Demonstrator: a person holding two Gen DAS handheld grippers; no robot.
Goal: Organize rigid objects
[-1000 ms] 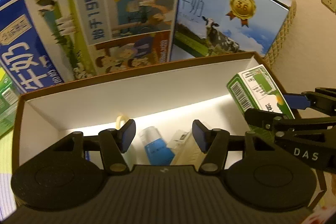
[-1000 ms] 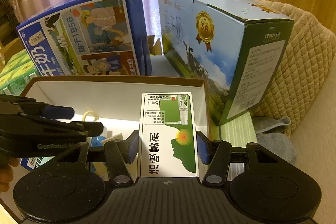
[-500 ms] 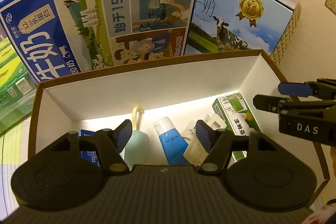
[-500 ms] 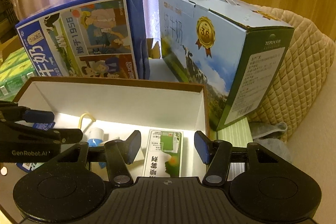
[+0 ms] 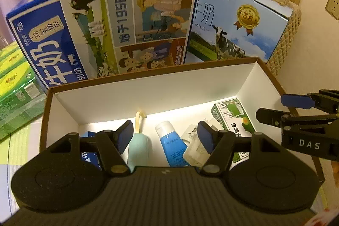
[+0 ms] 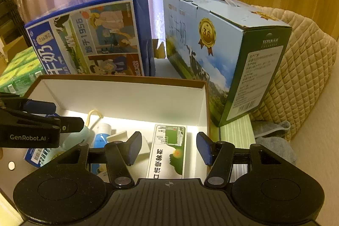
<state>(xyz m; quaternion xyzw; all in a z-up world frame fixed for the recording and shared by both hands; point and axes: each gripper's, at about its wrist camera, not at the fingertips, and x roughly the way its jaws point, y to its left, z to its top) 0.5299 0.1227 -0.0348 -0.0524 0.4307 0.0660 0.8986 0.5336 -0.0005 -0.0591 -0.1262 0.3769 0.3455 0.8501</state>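
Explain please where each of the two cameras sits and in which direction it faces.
Left wrist: sits on the left gripper, looks forward and down into the open box; its own open fingers show, the right gripper at right.
Right wrist: sits on the right gripper, above the green carton; left gripper at left.
Shared: box, green carton, blue tube.
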